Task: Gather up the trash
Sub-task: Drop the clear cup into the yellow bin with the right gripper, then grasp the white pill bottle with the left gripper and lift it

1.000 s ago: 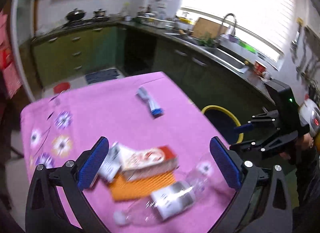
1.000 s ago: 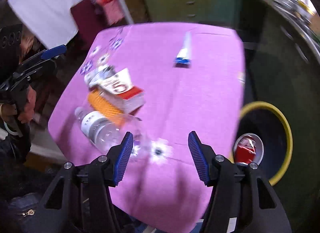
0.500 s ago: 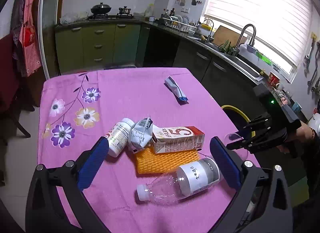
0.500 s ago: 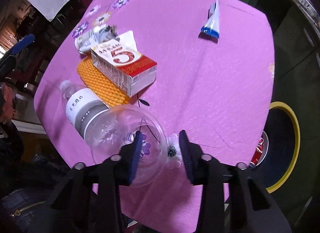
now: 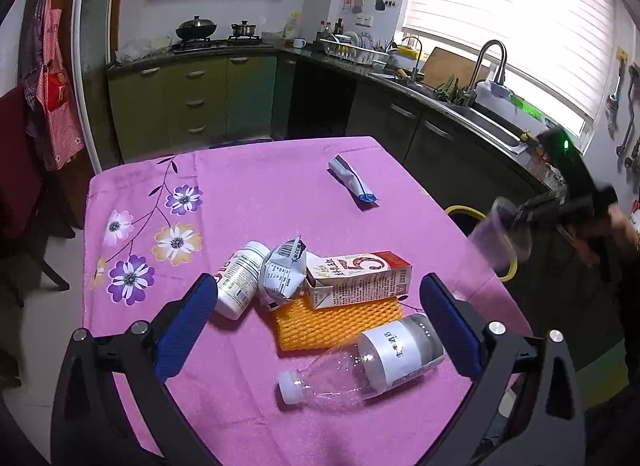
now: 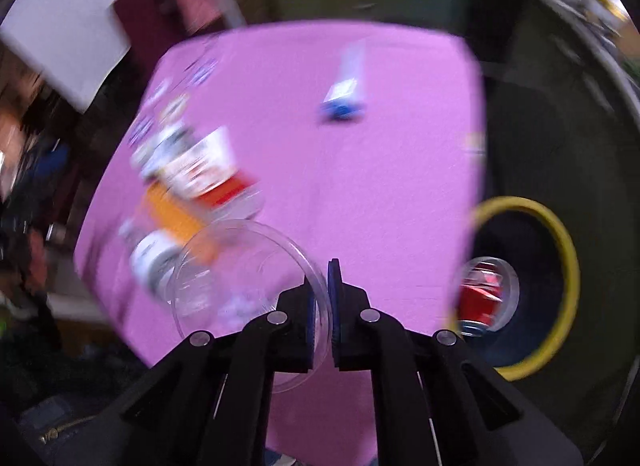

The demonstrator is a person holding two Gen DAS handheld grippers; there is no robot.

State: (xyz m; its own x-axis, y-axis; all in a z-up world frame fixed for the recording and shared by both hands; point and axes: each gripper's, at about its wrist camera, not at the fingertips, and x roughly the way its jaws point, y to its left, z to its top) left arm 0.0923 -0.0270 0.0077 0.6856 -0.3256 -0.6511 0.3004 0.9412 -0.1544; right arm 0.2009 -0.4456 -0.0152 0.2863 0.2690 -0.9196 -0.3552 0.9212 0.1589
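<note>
My right gripper is shut on the rim of a clear plastic cup and holds it above the table's right edge; the cup also shows in the left wrist view. My left gripper is open above a pile of trash: a milk carton, an orange foam net, a clear bottle, a white pill bottle and a crumpled wrapper. A blue-and-white tube lies farther back. A yellow-rimmed bin stands to the right of the table, with a red can inside.
The table has a pink flowered cloth. Green kitchen cabinets and a counter with a sink run behind and to the right. A dark red chair stands at the left.
My right gripper has closed on the clear cup's rim and lifted it off the table toward the bin. The left gripper has stayed open over the pile.
</note>
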